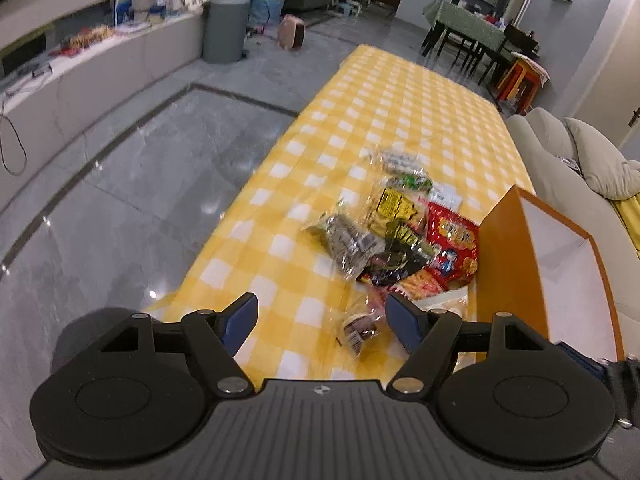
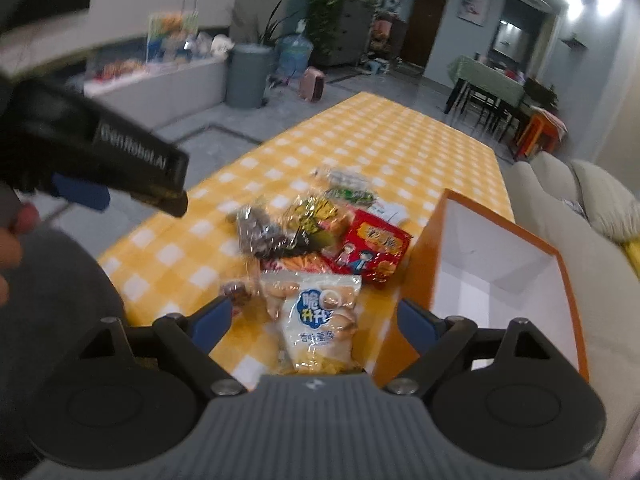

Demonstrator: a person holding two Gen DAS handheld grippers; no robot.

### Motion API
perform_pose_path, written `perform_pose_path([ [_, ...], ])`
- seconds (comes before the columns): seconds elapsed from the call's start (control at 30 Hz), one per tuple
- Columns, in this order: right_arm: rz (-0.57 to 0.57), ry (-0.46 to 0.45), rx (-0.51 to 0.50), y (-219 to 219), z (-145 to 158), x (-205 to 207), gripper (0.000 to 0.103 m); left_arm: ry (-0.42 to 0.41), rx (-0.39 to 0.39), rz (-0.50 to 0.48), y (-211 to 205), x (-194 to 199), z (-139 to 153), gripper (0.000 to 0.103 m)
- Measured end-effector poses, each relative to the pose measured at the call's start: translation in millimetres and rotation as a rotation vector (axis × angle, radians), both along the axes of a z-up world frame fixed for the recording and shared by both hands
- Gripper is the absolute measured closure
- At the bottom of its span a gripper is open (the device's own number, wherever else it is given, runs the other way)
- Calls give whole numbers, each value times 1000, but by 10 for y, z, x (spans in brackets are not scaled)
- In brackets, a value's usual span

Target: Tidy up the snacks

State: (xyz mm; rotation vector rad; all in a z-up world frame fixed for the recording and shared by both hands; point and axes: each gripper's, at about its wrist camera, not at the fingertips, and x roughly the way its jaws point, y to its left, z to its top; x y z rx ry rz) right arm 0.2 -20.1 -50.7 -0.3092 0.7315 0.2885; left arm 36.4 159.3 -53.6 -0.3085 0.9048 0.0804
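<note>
Nearby, orange box (image 2: pixel 420 264) beside snack pile (image 1: pixel 384 236) (sofa (image 1: pixel 548 168) behind)

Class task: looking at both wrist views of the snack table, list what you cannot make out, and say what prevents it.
- Orange box floor: right wrist view, partly hidden by its near wall and the right gripper.
- Small wrapped snack: left wrist view, blurred, label unreadable.
- White snack bag bottom: gripper body covers it.
- Pile's lower packets: overlapped by upper ones.

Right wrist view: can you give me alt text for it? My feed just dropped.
The open right gripper hovers over a white snack bag on a yellow checked tablecloth. More snack packets, including a red packet, lie in a pile behind it, beside an empty orange box at right. The left gripper reaches in from the upper left.
</note>
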Motion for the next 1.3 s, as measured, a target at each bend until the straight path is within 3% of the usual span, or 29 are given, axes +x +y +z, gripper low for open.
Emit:
perform_pose_path([
  [0.43, -32, 221, -225, 294, -841, 668, 17, 105, -53, -32, 144, 116, -359, 18],
  [0.57, -9, 247, -309, 361, -1001, 766, 16, 141, -97, -38, 205, 149, -428, 18],
  [0.63, -13, 278, -292, 349, -1053, 823, 17, 151, -107, -51, 199, 163, -449, 18],
  [0.73, -18, 329, -248, 288, -1106, 866, 26, 146, -95, -61, 167, 168, -443, 18],
  [0.77, -28, 326, -244, 269, -1105, 868, 33, 145, -94, -63, 160, 171, -438, 18],
  [0.83, -31, 318, -253, 258, -1107, 870, 35, 141, -95, -70, 145, 173, -433, 18],
  [0.93, -69, 309, -196, 183, -1082, 876, 50, 140, -86, -62, 137, 176, -432, 18],
  [1.07, -79, 282, -160, 143, -1013, 849, 56, 146, -87, -85, 119, 183, -448, 18],
  [1.17, -72, 218, -88, 53, -834, 781, 58, 140, -103, -147, 43, 184, -448, 18],
  [1.3, -68, 147, 86, -200, -419, 719, 58, 96, -33, -215, -162, 175, -412, 18],
])
